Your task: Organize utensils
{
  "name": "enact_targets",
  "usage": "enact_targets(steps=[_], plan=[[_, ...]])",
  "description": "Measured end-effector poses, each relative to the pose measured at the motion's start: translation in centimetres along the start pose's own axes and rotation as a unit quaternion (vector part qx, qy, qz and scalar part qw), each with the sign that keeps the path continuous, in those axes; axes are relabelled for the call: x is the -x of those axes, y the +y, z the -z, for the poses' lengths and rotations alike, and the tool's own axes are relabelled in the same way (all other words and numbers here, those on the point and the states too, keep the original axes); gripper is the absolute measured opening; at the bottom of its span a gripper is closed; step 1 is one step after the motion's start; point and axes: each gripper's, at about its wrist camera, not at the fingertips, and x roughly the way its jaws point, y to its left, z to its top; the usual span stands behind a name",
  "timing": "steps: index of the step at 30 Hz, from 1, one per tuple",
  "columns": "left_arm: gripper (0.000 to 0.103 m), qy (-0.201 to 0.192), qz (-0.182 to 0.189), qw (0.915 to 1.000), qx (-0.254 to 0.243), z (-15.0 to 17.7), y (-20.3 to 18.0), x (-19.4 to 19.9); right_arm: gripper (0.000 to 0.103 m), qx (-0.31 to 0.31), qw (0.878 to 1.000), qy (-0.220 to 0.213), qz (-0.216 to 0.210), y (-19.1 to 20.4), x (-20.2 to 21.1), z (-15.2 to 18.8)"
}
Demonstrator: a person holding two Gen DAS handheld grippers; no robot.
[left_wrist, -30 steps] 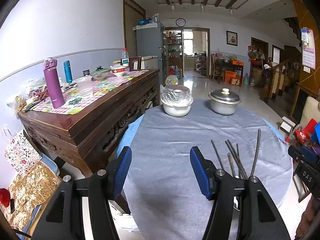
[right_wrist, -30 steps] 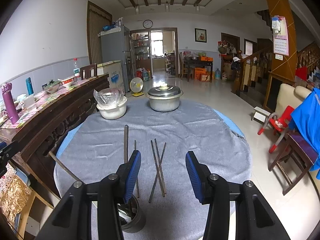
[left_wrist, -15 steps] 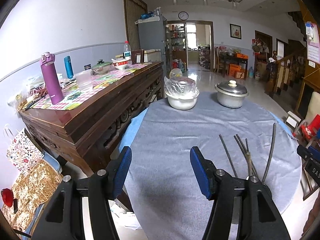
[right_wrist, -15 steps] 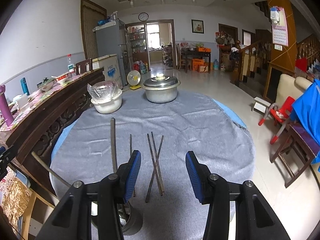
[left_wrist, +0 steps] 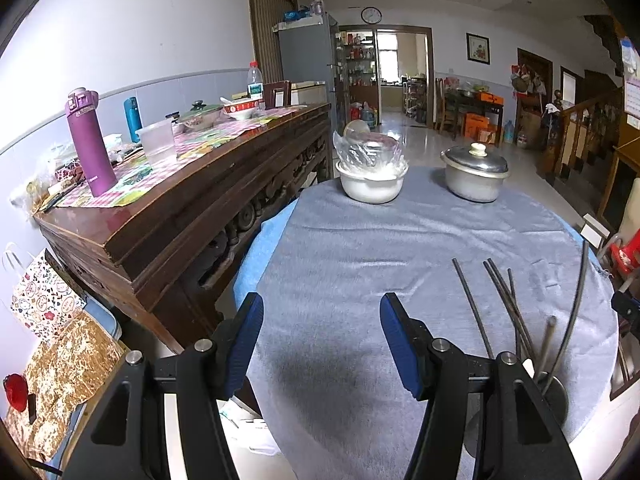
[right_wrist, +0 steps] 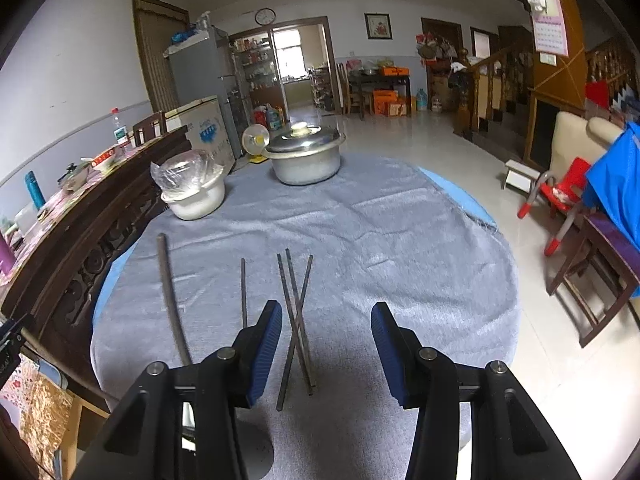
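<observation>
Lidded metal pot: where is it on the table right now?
The lidded metal pot sits at the table's far edge in both views, just right of the plastic-covered white bowl.

Dark chopsticks [right_wrist: 294, 312] scattered, some crossed, on cloth [right_wrist: 400, 248]

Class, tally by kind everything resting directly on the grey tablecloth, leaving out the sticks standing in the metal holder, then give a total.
Chopsticks lying flat: 4
Lidded metal pot: 1
White bowl covered with plastic: 1
Metal utensil holder: 1
Total: 7
</observation>
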Motion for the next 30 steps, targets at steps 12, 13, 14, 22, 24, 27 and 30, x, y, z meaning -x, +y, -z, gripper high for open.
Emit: enact_targets(steps=[12, 13, 14, 22, 24, 27, 30], plan=[[0.062, 0.035, -0.005, 0.9994, 0.001, -0.5, 0.3, -4.5, 0.05, -0.057, 0.994, 0.073, -0.058, -2.6, -5.3, -1.5], [0.062, 0.042, -0.003, 0.9991, 0.002, -0.6, 0.4, -5.1, 0.05, -0.062, 0.993, 0.078, -0.064, -2.9, -5.8, -1.7], [0.062, 0.051, 0.003, 0.9987, 0.004, -0.7, 0.5, -6.1, 0.05, -0.068, 0.991, 0.086, -0.073, -3.2, -6.5, -2.0], [0.062, 0.107, 0.073, 0.9916, -0.001, -1.7, -0.6, -12.5, 0.043, -0.095, 0.978, 0.142, -0.122, -4.3, -13.3, -4.1], [0.062, 0.12, 0.09, 0.9887, -0.006, -2.0, -1.4, -13.7, 0.041, -0.105, 0.972, 0.156, -0.139, -4.4, -15.1, -4.6], [0.062, 0.138, 0.116, 0.9834, -0.019, -2.3, -3.1, -15.5, 0.039, -0.105, 0.967, 0.169, -0.16, -4.1, -17.6, -5.5], [0.062, 0.15, 0.139, 0.9781, -0.037, -2.8, -5.0, -17.0, 0.035, -0.094, 0.963, 0.187, -0.169, -3.4, -19.9, -6.2]])
